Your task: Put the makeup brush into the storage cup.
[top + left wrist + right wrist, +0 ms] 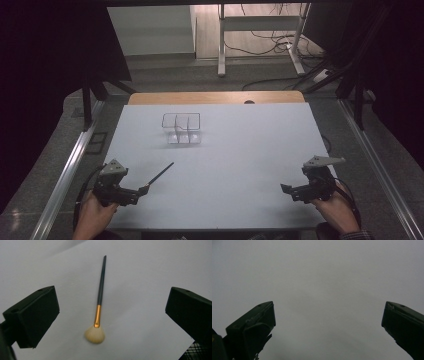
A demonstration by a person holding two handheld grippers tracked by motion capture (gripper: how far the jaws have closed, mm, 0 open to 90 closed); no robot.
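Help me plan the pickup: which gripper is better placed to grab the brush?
Left. The left gripper is open right at the brush, which lies between its jaws in its own view. The right gripper is open far across the table.

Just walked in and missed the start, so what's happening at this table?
A person holds tongs in each hand over a white table. The left tongs are open, jaws wide on either side of a black-handled makeup brush with a gold ferrule and pale bristles, which lies flat on the table, not gripped. The right tongs are open too, holding nothing. A clear plastic divided organizer stands farther back; nothing visible inside.
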